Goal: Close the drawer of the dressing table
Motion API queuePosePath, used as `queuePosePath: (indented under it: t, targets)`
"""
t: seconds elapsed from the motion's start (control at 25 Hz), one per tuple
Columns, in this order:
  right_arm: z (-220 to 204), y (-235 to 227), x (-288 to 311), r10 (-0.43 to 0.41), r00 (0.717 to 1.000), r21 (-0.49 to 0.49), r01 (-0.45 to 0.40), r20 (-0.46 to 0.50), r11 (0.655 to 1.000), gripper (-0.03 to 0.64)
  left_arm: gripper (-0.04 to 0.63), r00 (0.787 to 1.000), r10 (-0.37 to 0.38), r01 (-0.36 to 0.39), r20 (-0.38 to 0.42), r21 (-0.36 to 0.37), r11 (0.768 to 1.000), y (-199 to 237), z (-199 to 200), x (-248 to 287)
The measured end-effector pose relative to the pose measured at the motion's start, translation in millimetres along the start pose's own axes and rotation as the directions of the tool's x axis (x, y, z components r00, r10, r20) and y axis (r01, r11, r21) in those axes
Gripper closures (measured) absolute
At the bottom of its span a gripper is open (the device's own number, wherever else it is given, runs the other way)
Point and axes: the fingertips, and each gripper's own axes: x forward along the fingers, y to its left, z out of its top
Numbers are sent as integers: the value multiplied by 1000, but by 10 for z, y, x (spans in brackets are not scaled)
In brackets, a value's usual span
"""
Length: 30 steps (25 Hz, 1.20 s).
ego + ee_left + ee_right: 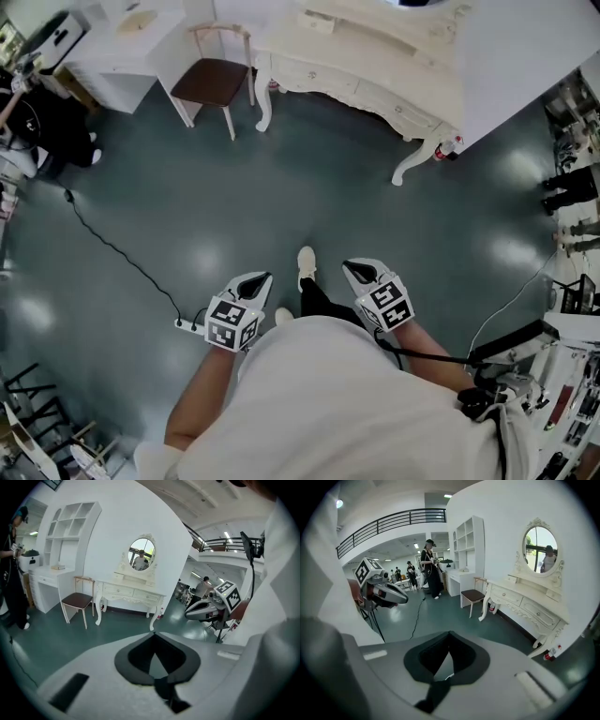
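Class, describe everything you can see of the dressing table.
The dressing table is cream-white, seemingly painted wood, with carved edging, curved legs, knobbed front drawers and an oval mirror on top. It stands upright on the dark floor against a white wall, beside a chair.

You hold both forearms forward and low in front of you, side by side. Your left gripper (263, 277) and right gripper (350, 267) each tilt downward, jaws closed together at the tips, with nothing between them.
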Motion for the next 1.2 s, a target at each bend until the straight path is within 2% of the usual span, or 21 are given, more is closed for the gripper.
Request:
queuePosePath:
  t: [0.24,0.44,0.88,1.2]
  targets:
    - [686,-1172,618,47,998,17,-48,34,999,617,592,999,30,-28,-43,50,998,579,1066,838]
    - [1030,-1839,850,77,995,14,-78,63,997,617,592,997,70,-67,-38,71,995,846,1707,1320]
    - [1262,-3095,1210,49,997,98,-55,63,994,617,592,996,73,-69,-56,70,995,1243,2590,2317]
    - [1532,-3542,1450,-28,998,157,19,58,987,617,592,999,8,-3,-43,105,995,1722,3110,2889]
